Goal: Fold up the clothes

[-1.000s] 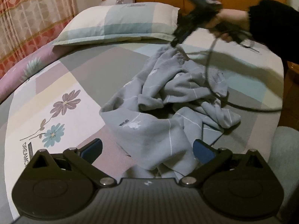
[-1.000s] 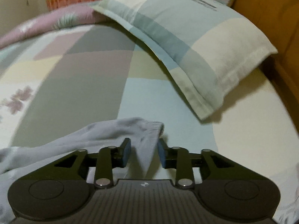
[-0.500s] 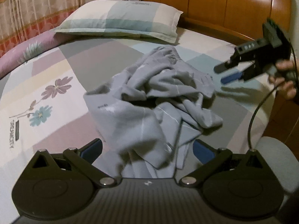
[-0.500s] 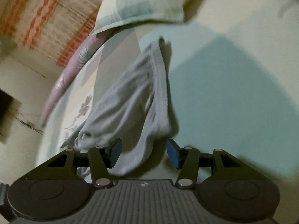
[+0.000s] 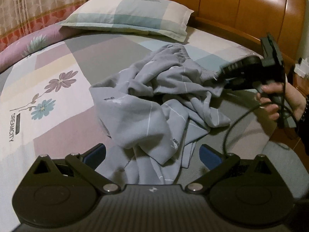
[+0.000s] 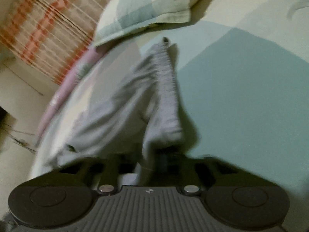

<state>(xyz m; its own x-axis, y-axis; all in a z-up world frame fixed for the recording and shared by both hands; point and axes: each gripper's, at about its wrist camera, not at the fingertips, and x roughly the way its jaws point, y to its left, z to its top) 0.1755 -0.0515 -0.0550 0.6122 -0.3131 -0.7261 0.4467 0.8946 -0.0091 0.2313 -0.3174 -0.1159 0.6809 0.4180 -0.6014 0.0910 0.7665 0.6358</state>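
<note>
A crumpled grey garment (image 5: 146, 112) with thin white lines lies in the middle of the bed. My left gripper (image 5: 153, 154) is open just above the garment's near edge; cloth lies between its blue pads without being pinched. My right gripper (image 5: 218, 75), held by a person's hand (image 5: 274, 96), reaches in from the right. In the blurred right wrist view my right gripper (image 6: 152, 160) has its jaws closing tight on the garment's ribbed waistband (image 6: 166, 89), which stretches away from the fingers.
A checked pillow (image 5: 131, 15) lies at the head of the bed against a wooden headboard (image 5: 241, 5). The patchwork floral sheet (image 5: 58, 96) spreads to the left. A black cable (image 5: 231, 127) trails from the right gripper. A striped curtain (image 6: 48, 29) hangs beyond the bed.
My right gripper swung down and rolled, came onto the waistband at the garment's right side, and shut on it. The left gripper stayed open and almost still.
</note>
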